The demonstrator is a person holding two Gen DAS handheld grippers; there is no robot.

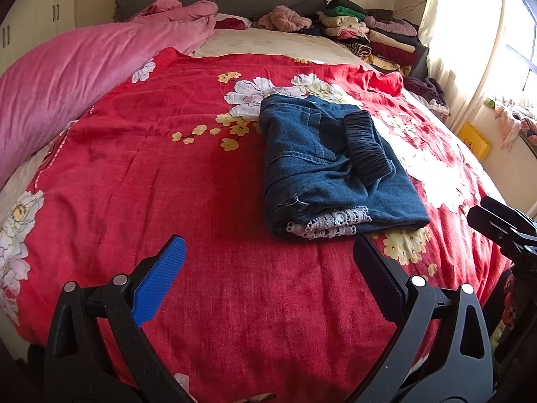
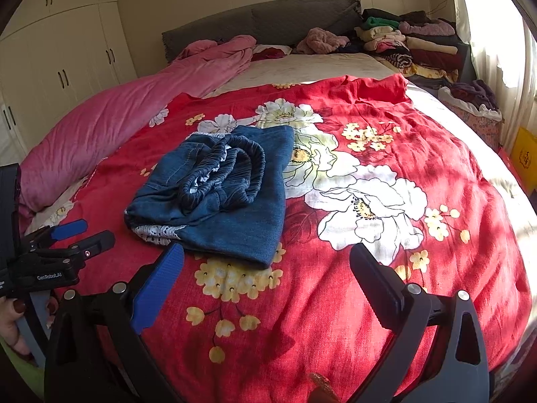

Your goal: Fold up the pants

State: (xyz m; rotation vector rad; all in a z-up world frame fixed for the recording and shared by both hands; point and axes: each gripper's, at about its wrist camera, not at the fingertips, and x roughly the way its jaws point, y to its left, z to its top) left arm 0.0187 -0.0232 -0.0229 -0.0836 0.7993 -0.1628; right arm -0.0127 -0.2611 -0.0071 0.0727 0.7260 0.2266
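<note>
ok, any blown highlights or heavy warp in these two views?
Left wrist: window clipped white, sun washes out the bedspread right of the jeans; strong barrel warp. Right wrist: curtain glares, dappled shadow over the right of the bed, jeans evenly lit and sharp.

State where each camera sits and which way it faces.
Left wrist: behind the open left gripper, facing the headboard; folded blue denim pants ahead-right, right gripper at its edge.
Right wrist: behind the open right gripper; pants ahead-left, left gripper and a hand at left.
Shared: pants, red floral bedspread.
</note>
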